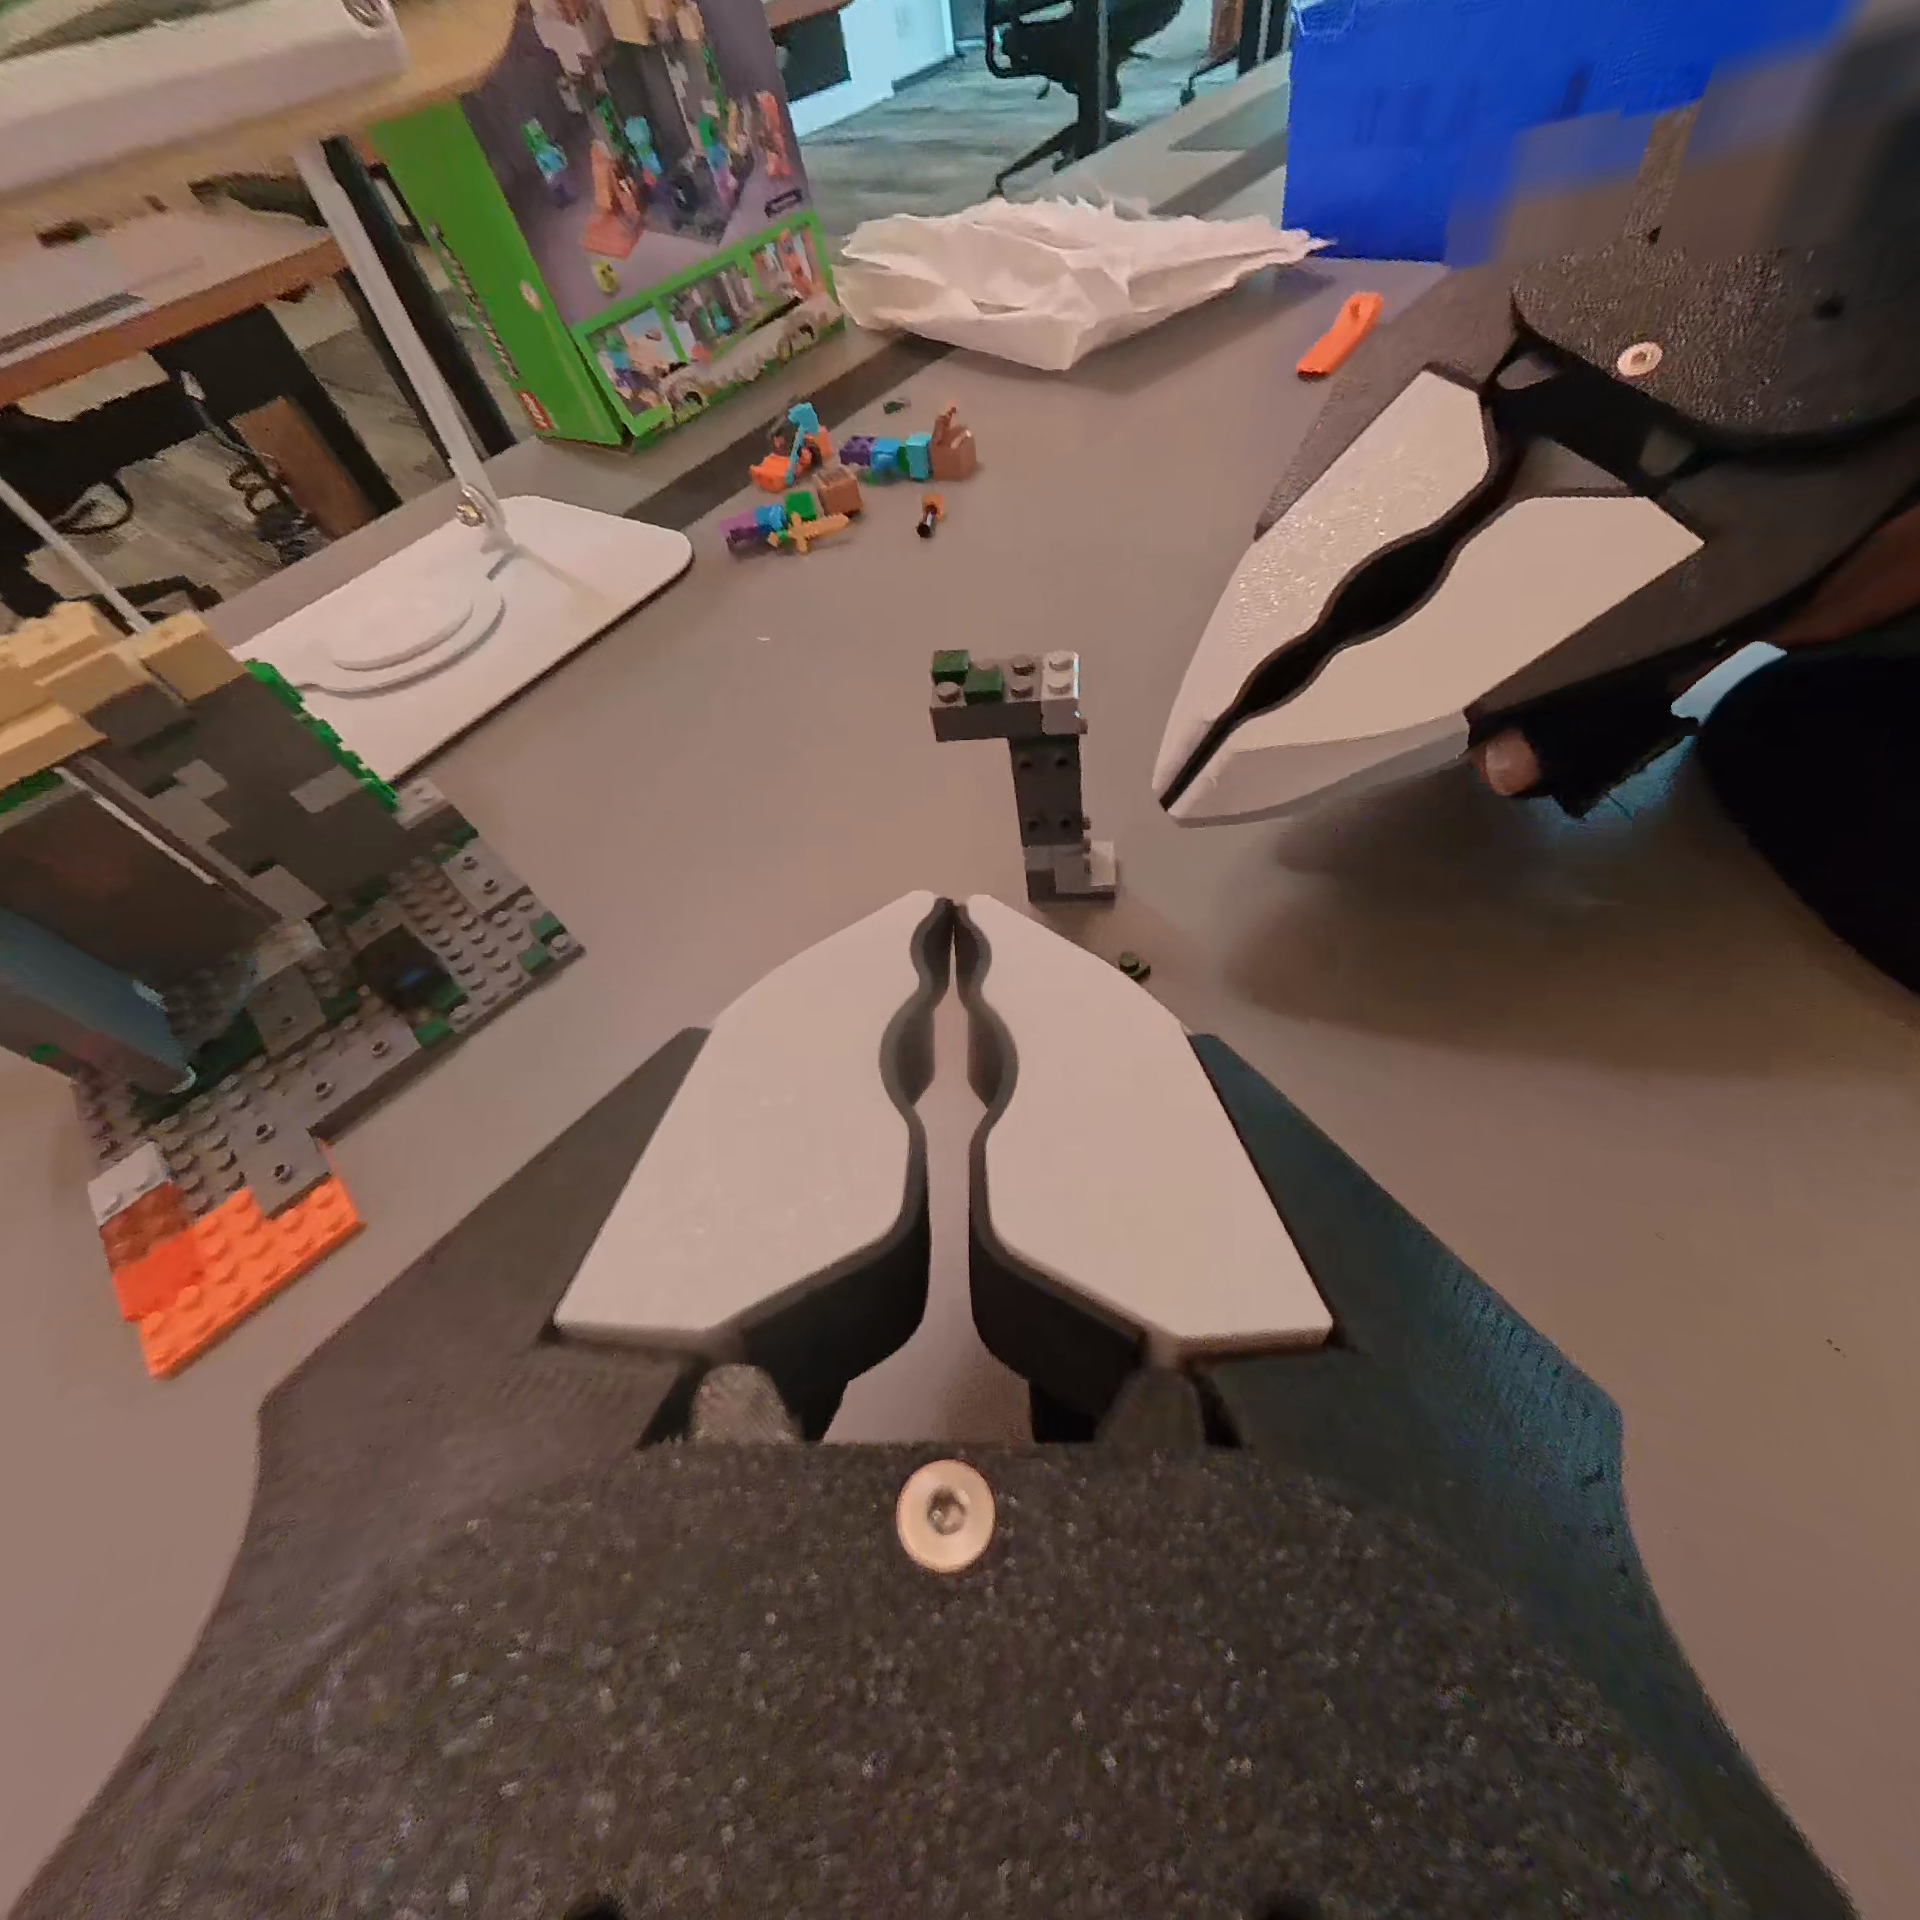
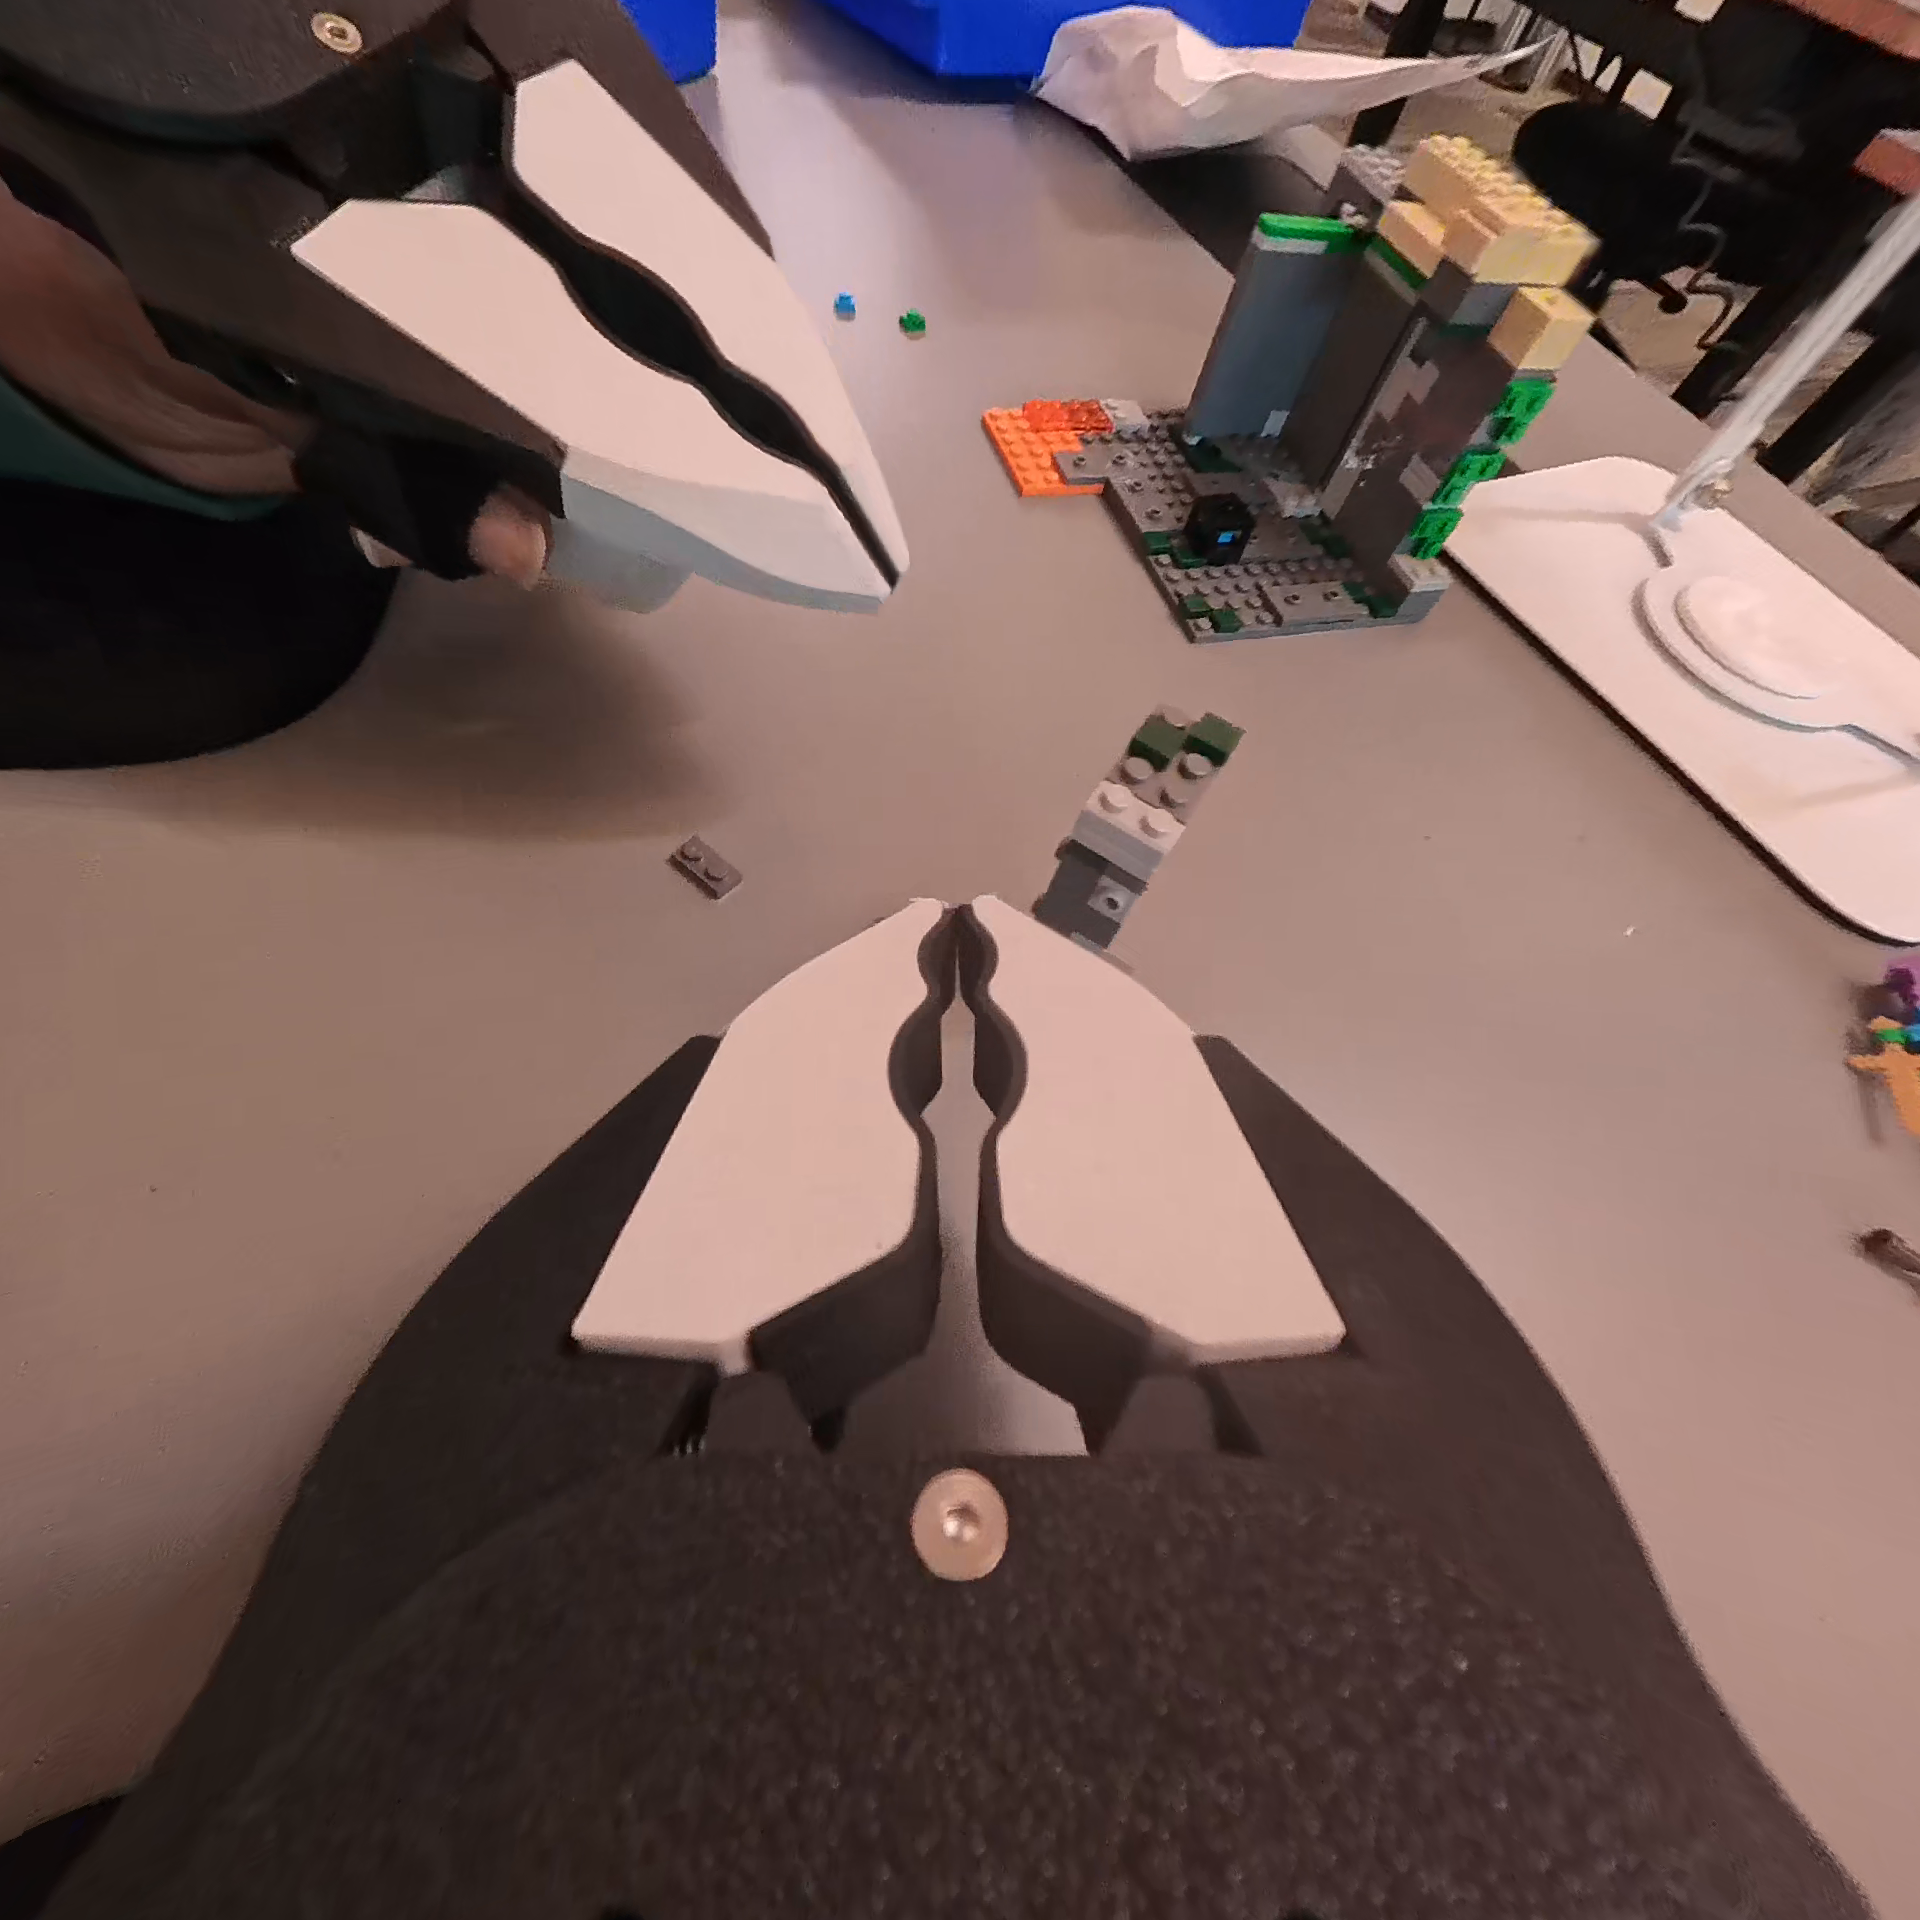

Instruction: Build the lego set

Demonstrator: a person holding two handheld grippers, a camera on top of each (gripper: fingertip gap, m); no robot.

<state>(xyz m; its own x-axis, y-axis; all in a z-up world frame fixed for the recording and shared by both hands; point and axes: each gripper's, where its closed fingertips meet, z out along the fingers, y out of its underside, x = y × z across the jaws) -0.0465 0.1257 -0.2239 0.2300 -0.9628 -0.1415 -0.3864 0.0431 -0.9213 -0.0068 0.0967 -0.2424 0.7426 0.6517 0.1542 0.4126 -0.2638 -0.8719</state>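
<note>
A small grey brick pillar with a grey and green top stands on the grey table. It also shows in the right wrist view. My left gripper is shut with nothing between its pads, just in front of the pillar's foot. My right gripper is shut with nothing between its pads, close beside the pillar; it also shows in the left wrist view, above the table to the pillar's right. The left gripper shows in the right wrist view. The large built model on a grey and orange baseplate stands apart.
A loose grey plate lies on the table. A tiny green piece lies by the left gripper. A heap of coloured pieces, the set's box, a white lamp base, crumpled paper and an orange tool lie farther off. The left gripper's tips are roughly 6 cm from the right gripper's. My left gripper's tips are some 25 cm from the large built model. It is also in sight in the left wrist view.
</note>
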